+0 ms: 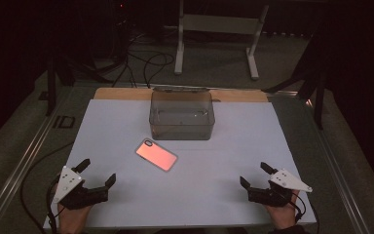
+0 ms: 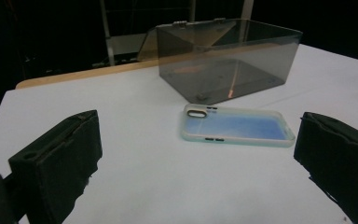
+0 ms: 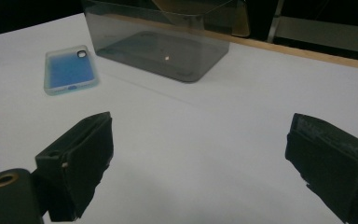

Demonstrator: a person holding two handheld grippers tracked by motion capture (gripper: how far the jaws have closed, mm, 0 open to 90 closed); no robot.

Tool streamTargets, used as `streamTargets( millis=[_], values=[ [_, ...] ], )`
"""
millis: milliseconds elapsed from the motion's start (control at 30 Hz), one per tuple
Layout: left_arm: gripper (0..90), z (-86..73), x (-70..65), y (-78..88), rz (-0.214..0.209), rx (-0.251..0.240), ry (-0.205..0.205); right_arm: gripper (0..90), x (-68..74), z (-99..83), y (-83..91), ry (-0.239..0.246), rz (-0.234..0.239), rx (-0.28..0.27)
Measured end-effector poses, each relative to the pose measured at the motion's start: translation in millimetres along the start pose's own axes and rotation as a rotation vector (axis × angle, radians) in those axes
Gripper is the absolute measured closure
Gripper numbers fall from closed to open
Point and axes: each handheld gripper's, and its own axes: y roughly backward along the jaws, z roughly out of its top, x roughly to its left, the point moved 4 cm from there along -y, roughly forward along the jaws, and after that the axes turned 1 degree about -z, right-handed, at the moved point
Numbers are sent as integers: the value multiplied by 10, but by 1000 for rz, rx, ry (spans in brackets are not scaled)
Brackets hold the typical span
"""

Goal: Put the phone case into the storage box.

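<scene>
Phone case (image 1: 156, 154) is seen lying flat on the white table top (image 1: 214, 165), near its middle and just in front of the clear plastic box (image 1: 181, 114); the two are close but apart. From the high view the case appears pinkish orange, while from the left gripper view (image 2: 237, 126) and the right gripper view (image 3: 70, 70) it appears blue with a pale translucent rim. Its camera cutout is turned toward the box.

The box is shown standing upright toward the far edge of the table, with smoky transparent walls and its hinged lid (image 2: 191, 32) tilted open behind it. Nothing can be made out inside it.

The left gripper (image 1: 97, 171) is held by a hand (image 1: 70, 217) at the near left corner of the table, jaws spread wide and nothing between them; the case is seen ahead through the gap in the left gripper view. The right gripper (image 1: 255, 174) is held by the other hand (image 1: 282, 217) at the near right corner, jaws likewise spread wide and empty. Both grippers are well apart from the case and the box.

A strip of bare wood (image 1: 121, 93) is visible along the far edge of the table, and a white frame (image 1: 219, 29) stands on the dim floor beyond.
</scene>
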Motion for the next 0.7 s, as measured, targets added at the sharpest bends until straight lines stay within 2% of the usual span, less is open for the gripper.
streamTargets(
  millis=[300,533,700],
  values=[
    [18,-33,15,-20,17,19,5,75,20,-8,-20,6,4,5],
    [14,-28,34,-59,13,24,39,75,17,-20,-44,7,10,8],
    [14,20,46,-79,18,23,32,75,10,-19,-46,1,6,2]
  ],
)
